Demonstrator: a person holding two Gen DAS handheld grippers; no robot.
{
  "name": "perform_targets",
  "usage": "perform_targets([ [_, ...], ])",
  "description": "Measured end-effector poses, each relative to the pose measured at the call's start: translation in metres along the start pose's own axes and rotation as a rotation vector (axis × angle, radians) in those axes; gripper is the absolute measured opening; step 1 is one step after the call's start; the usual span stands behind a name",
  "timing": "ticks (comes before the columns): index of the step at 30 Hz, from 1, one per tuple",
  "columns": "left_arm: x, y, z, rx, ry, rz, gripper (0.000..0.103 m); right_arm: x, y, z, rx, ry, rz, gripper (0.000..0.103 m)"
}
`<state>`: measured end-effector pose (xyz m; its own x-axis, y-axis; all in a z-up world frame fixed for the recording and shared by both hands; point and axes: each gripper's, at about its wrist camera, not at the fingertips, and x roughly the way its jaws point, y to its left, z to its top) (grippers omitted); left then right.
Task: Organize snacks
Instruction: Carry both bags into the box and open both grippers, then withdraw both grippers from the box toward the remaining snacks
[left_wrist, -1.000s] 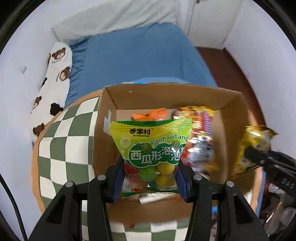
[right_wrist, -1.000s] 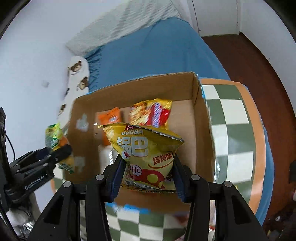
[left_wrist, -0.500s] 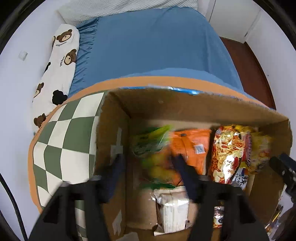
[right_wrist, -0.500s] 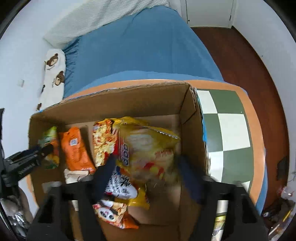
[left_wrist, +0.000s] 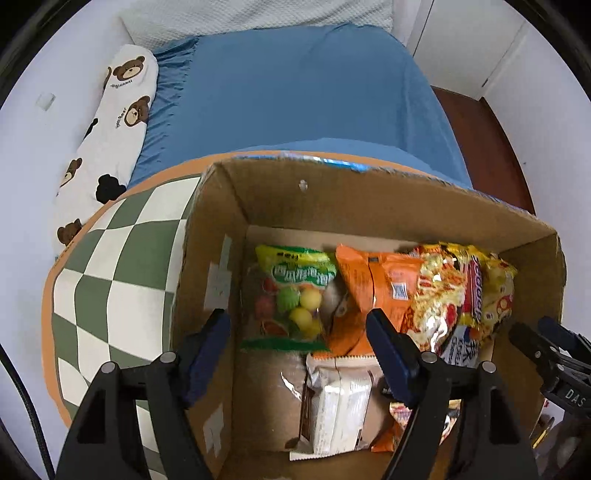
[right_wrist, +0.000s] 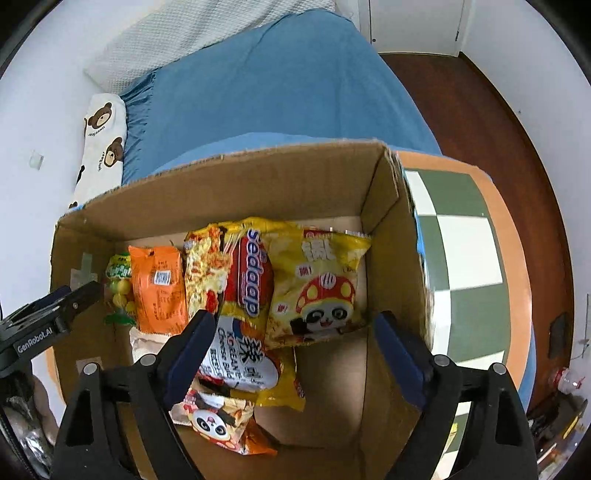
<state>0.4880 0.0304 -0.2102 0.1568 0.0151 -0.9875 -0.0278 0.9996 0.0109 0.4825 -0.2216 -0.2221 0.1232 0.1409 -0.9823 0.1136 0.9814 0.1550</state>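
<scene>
Snacks lie loose in an open cardboard box (right_wrist: 258, 184), and both hand-held grippers hang above it pointing down, each with jaws that have just been opening and stand wide with nothing pressed between them.

From the left wrist view, the left hand-held gripper (left_wrist: 299, 332) straddles the box's left wall; its left finger (left_wrist: 207, 343) sits outside the cardboard. Nearest, at 6 o'clock, a pale silvery packet (left_wrist: 338, 413) is partly covered by the finger at 4 o'clock, and its print cannot be read. Beyond it a green candy bag (left_wrist: 295, 291) with round sweets lies flat on the box floor, blurred, beside an orange packet (left_wrist: 373, 280).

From the right wrist view, the right hand-held gripper (right_wrist: 291, 339) hovers over a yellow panda bag (right_wrist: 317, 288) resting on the floor against the right wall. At 7 o'clock a small panda packet (right_wrist: 218, 421) is cut off by the finger (right_wrist: 188, 347); a white cheese packet (right_wrist: 240, 358) overlaps a red and yellow noodle pack (right_wrist: 251, 273). I count seven or eight packets; the overlap hides the exact number.

Farther out, one checkered surface (right_wrist: 465, 236) carries the box, then one blue bed (left_wrist: 295, 92) with one bear-print pillow (left_wrist: 110, 122) at 10 o'clock.
</scene>
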Motion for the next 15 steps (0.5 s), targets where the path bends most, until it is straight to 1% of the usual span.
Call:
perform_targets([
  [7, -0.024, -0.006, -0.033, 0.014, -0.079, 0.01, 0.075, -0.009, 0.006, -0.025, -0.016, -0.035, -0.003, 0.091],
  [15, -0.072, -0.008, -0.073, 0.016, -0.198, -0.004, 0.075, -0.047, 0.023, -0.064, -0.075, -0.14, -0.023, 0.091],
])
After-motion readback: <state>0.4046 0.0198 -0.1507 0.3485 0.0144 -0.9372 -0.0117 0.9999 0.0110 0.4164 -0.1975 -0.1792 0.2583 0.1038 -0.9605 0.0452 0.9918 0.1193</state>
